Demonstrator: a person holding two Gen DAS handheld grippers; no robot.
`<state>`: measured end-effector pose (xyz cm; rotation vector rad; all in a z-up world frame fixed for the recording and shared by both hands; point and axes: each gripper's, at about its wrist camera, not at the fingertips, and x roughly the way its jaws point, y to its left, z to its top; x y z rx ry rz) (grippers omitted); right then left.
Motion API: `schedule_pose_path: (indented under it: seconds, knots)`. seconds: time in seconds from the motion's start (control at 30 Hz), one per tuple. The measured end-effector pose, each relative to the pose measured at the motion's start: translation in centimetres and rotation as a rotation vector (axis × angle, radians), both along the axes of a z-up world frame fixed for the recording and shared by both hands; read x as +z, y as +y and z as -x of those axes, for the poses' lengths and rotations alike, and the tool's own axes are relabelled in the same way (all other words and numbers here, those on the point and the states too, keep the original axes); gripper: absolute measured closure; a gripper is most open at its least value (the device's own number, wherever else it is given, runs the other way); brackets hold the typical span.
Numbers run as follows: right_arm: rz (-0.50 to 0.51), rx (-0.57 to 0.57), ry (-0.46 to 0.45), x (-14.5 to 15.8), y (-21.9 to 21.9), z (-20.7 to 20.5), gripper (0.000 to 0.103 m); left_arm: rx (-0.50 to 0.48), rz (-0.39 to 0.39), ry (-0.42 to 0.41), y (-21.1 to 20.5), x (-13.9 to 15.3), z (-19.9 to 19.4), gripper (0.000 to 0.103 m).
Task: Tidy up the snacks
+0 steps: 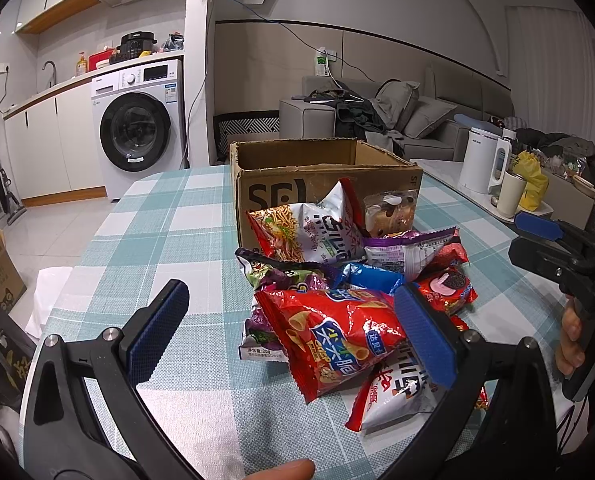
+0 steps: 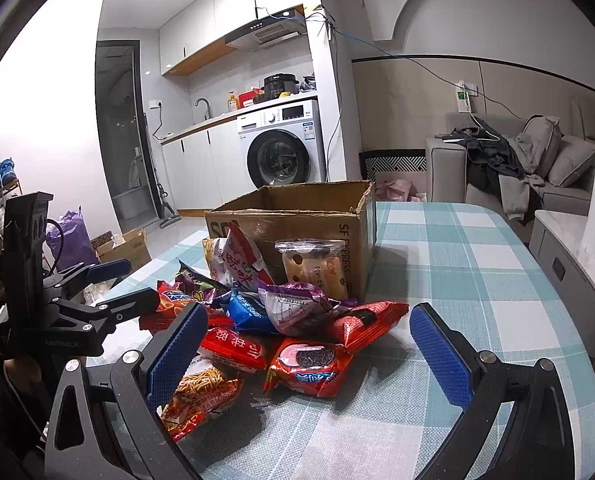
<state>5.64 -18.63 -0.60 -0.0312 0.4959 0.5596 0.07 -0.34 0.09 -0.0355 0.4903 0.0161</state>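
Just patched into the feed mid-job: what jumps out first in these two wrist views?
A bright heap of snack packets sits on the checked tablecloth, a red cone-snack bag nearest the left gripper. Right behind the heap stands an open cardboard box; a clear-wrapped bread packet leans on its front. Both the left and the right gripper are open and hold nothing.

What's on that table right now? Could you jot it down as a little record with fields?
surface: table with checked cloth
container: open cardboard box, upright behind the snacks
snacks: loose pile in front of the box, none seen inside
nearest left gripper: red chip bag
nearest right gripper: red cookie pack
left gripper: open, holding nothing
right gripper: open, holding nothing
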Motion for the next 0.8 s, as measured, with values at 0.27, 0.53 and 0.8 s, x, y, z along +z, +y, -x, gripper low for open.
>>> schedule_pose_path:
  seconds: [0.27,0.53,0.8]
  knots:
    - [0.002,-0.002,-0.001,-0.02,-0.06,0.05,0.000,0.001,0.001,0.000,0.04,-0.02,-0.01,0.001]
    - [0.002,-0.001,-0.002,-0.03,-0.06,0.07,0.000,0.001,0.001,0.000,0.06,-0.02,-0.01,0.001]
    - [0.005,-0.003,-0.002,0.05,-0.08,0.08,0.000,0.001,0.002,0.000,0.06,-0.01,-0.01,0.001]
